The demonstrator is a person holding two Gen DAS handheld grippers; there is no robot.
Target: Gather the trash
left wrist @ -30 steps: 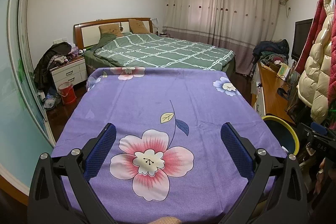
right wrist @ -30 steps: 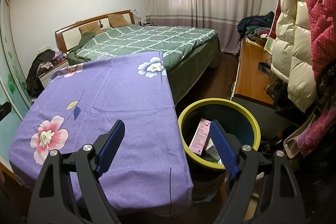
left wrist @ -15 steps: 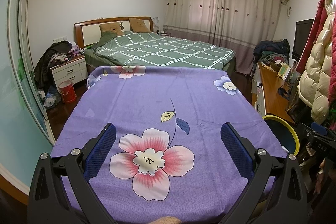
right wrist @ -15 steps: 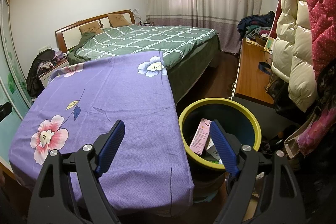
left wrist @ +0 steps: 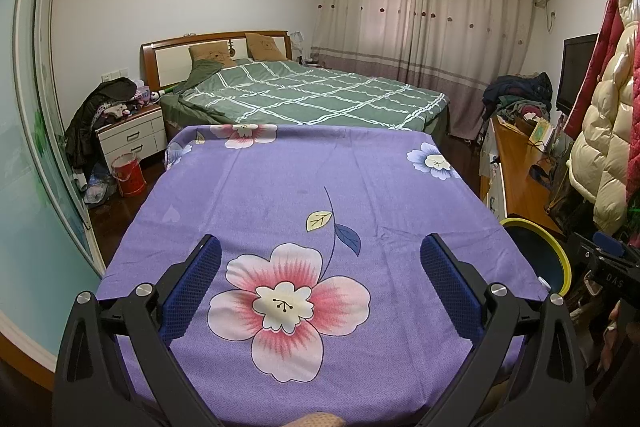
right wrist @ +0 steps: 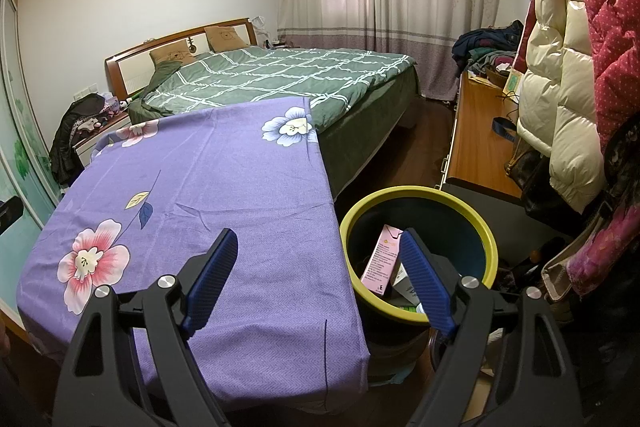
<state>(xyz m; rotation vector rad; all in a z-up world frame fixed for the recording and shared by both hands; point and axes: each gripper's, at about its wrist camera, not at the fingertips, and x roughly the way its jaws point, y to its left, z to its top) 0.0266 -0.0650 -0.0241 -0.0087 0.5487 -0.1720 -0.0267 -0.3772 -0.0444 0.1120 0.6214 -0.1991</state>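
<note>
While both your left gripper (left wrist: 320, 281) and right gripper (right wrist: 320, 275) stand apart and empty, scan the purple flowered tablecloth (right wrist: 208, 195) before leaving the yellow-rimmed round bin (right wrist: 420, 193) at lower right.

From my left wrist view, the yellow-rimmed bin (left wrist: 536, 255) at the right edge is half hidden behind the purple cloth (left wrist: 280, 195), so I can't see inside it. The right gripper (left wrist: 608, 267) shows only as a dark corner at far right, its jaws out of frame. In the right wrist view, the near blue finger (right wrist: 424, 279) covers part of the pink carton (right wrist: 382, 259) and the scraps beneath it; the carton's print is too small to read.
</note>
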